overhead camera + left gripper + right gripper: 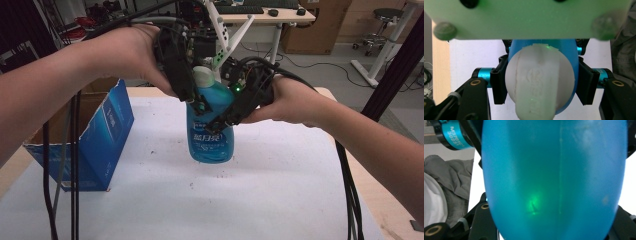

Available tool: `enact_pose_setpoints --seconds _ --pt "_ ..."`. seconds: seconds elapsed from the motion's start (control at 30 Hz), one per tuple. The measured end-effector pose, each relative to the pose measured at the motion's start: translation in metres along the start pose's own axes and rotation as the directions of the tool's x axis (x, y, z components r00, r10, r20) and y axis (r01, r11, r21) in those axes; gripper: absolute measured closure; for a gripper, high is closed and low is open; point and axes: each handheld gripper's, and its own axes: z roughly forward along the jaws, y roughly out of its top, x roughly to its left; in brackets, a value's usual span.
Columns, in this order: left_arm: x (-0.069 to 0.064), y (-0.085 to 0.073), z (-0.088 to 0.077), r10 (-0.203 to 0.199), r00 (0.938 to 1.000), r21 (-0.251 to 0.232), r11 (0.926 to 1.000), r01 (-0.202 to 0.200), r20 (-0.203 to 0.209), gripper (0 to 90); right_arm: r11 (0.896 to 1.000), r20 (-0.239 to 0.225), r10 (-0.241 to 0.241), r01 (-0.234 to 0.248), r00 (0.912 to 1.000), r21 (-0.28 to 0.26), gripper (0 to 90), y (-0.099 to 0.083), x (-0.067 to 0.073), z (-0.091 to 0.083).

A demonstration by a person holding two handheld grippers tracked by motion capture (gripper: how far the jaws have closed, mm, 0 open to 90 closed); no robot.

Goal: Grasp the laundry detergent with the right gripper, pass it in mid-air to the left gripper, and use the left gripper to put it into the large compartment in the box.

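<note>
A blue bottle [210, 142] of liquid with a white cap [202, 76] stands upright over the middle of the table. Whether its base touches the cloth I cannot tell. My left gripper [199, 104] comes down from the upper left and is shut on the bottle just under the cap. In the left gripper view the black pads [499, 86] press both sides of the blue shoulder [569, 47] below the white cap [540, 82]. My right gripper [223, 121] reaches in from the right and is shut on the bottle's body [554, 180], which sits between its jaws.
An open blue cardboard box [107, 132] stands at the table's left edge. The white table cover [280, 200] stretches in front of and right of the bottle. Black cables [75, 175] hang at the left and right. A desk [270, 17] stands behind.
</note>
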Motion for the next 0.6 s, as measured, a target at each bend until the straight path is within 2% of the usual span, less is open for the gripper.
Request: enact_pose_setpoints --seconds 0.13,0.2,0.3,0.37,0.43,0.6 --pt "0.000 -0.003 -0.002 -0.029 0.9996 -0.009 0.9995 0.029 0.004 38.7 1.000 -0.031 0.010 -0.011 0.9995 -0.013 38.5 0.000 -0.001 0.000" --pt "0.001 -0.004 -0.004 -0.032 0.9995 -0.001 0.9995 0.032 0.002 38.7 1.000 -0.045 0.017 -0.018 0.9989 -0.013 28.8 0.000 -0.001 0.000" --pt "0.002 -0.008 -0.006 -0.050 0.9988 0.005 0.9987 0.050 -0.001 38.7 1.000 -0.049 0.022 -0.023 0.9986 -0.011 22.3 0.000 -0.001 0.001" --pt "0.001 -0.010 -0.007 -0.065 0.9979 0.001 0.9979 0.065 0.002 38.7 0.999 -0.051 0.041 -0.042 0.9978 -0.010 21.8 -0.001 -0.001 0.001" --pt "0.001 -0.012 -0.009 -0.073 0.9973 0.003 0.9973 0.073 0.001 38.7 0.998 -0.043 0.055 -0.055 0.9976 -0.006 17.1 -0.004 -0.002 -0.001" --pt "0.001 -0.020 -0.018 -0.121 0.9926 -0.010 0.9926 0.121 -0.010 38.7 0.994 0.010 0.105 -0.105 0.9945 0.012 16.7 -0.018 -0.008 -0.005"
